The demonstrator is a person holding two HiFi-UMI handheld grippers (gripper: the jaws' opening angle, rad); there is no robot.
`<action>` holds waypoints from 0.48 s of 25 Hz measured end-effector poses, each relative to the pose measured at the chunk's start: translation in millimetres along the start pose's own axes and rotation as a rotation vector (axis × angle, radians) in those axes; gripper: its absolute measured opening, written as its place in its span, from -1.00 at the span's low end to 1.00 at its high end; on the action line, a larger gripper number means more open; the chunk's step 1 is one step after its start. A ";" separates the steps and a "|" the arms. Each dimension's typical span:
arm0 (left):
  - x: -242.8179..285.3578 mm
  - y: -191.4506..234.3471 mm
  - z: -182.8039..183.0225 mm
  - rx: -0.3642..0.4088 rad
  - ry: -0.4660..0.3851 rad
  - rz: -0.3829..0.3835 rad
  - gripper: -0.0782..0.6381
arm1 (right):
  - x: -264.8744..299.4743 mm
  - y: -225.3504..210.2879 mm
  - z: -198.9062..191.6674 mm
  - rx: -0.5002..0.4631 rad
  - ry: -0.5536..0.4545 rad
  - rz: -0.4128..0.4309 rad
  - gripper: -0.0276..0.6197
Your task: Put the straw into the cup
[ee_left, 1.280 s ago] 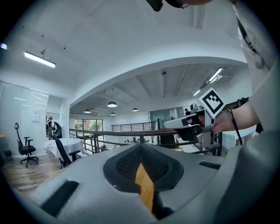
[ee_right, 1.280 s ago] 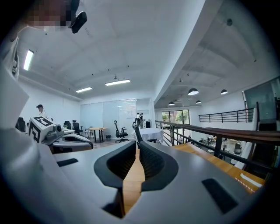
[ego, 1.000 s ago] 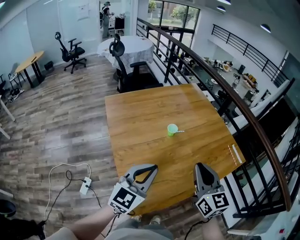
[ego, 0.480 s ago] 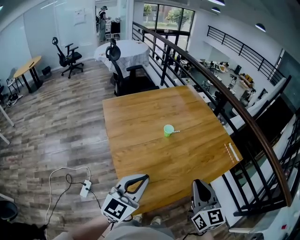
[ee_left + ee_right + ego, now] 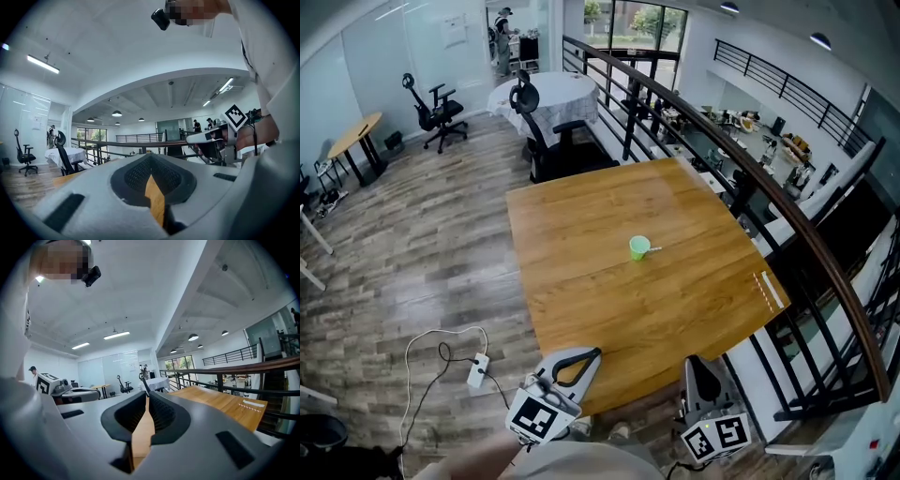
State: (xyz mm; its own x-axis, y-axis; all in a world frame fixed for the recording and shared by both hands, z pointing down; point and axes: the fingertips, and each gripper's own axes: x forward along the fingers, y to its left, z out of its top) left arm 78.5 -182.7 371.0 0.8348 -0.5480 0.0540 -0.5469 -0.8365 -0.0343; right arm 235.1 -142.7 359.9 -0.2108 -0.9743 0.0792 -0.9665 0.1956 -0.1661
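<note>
Your left claw [image 5: 589, 356] and right claw [image 5: 695, 364] now sit farther back from the bench [image 5: 600, 216], both closed, empty. The straw [image 5: 653, 249] seems to lean out of the cup [image 5: 638, 247] mid-bench; the job looks finished.

We see a green cup [image 5: 639, 247] near the middle of the table [image 5: 581, 225], with a straw [image 5: 653, 249] showing at its right side. Our left gripper [image 5: 595, 352] and right gripper [image 5: 695, 361] hang at the table's near edge, well apart from the cup.
</note>
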 end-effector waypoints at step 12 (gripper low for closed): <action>3.9 -9.0 1.1 -0.012 0.003 0.002 -0.74 | -1.0 15.2 2.4 -0.093 0.009 0.045 -0.84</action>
State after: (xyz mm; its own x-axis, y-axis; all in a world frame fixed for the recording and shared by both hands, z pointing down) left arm 86.8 -177.3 370.4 0.8333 -0.5500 0.0570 -0.5496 -0.8351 -0.0225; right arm 221.0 -139.0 355.0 -0.2549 -0.9634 0.0830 -0.9654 0.2487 -0.0780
